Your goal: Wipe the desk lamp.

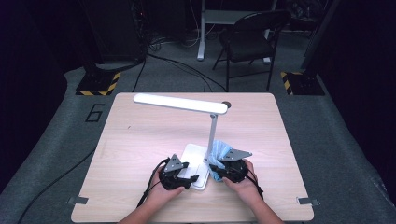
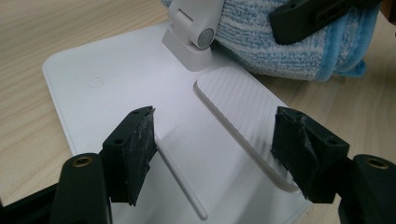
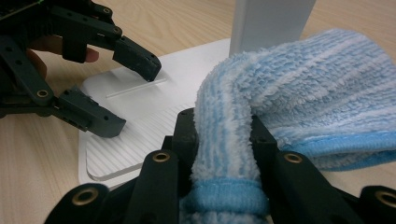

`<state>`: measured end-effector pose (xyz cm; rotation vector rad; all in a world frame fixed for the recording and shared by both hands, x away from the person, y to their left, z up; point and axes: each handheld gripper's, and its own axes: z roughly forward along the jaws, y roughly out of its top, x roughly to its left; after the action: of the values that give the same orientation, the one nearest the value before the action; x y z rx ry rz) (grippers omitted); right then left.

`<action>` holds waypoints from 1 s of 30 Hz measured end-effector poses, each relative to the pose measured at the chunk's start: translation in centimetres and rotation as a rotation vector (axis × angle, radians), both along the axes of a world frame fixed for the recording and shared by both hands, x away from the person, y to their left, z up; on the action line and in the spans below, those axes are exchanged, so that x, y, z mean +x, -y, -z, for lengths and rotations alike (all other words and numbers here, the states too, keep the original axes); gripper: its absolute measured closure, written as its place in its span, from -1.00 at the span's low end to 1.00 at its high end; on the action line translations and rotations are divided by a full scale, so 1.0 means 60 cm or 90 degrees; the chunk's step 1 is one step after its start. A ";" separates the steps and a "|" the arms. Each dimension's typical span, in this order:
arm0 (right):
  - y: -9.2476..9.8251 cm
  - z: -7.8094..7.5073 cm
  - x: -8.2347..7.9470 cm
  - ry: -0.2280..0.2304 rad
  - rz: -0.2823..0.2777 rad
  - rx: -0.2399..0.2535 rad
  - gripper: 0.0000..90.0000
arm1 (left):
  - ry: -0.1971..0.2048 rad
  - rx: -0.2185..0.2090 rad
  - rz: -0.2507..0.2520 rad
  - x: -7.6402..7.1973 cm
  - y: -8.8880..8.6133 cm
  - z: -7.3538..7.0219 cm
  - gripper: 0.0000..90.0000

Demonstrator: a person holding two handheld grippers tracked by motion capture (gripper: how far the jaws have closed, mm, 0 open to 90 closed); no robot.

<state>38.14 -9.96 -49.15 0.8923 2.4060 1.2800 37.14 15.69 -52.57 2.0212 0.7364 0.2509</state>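
The lamp stands on the table toward its near edge, base flat on the top, head reaching out to the left — over the table's middle. The cloth lies just right of the post, against it. The left gripper sits over the base's near left part; the right gripper is right of the base, on the cloth. Behind the table, on the floor, a chair.

High view: above the near edge, facing forward and down, far off. Both gripper views: mounted low, close, facing across the lamp base; all three share it and the cloth.
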 end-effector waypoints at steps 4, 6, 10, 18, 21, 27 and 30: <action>0.001 -0.011 -0.001 0.012 -0.011 -0.002 0.57 | 0.004 -0.001 -0.006 0.000 0.001 0.001 -0.33; 0.002 -0.017 -0.002 0.020 -0.011 0.000 0.57 | 0.004 -0.002 -0.006 0.000 0.001 0.001 -0.33; 0.003 -0.031 -0.006 0.035 -0.014 0.002 0.57 | 0.004 -0.001 -0.006 0.000 0.001 0.001 -0.33; 0.003 -0.063 -0.011 0.055 -0.011 0.005 0.57 | 0.004 -0.002 -0.006 0.000 0.001 0.001 -0.33; 0.003 -0.071 -0.012 0.062 -0.011 0.003 0.57 | 0.007 0.001 -0.004 0.000 0.000 0.001 -0.33; 0.005 -0.090 -0.014 0.070 -0.010 0.008 0.57 | 0.004 -0.002 -0.006 0.000 0.001 0.001 -0.33; 0.007 -0.102 -0.014 0.073 -0.012 0.011 0.57 | 0.006 0.000 -0.004 0.000 0.001 0.001 -0.33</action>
<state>37.30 -10.38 -43.05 0.7800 2.3245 1.3229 37.17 15.64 -52.62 2.0163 0.7365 0.2645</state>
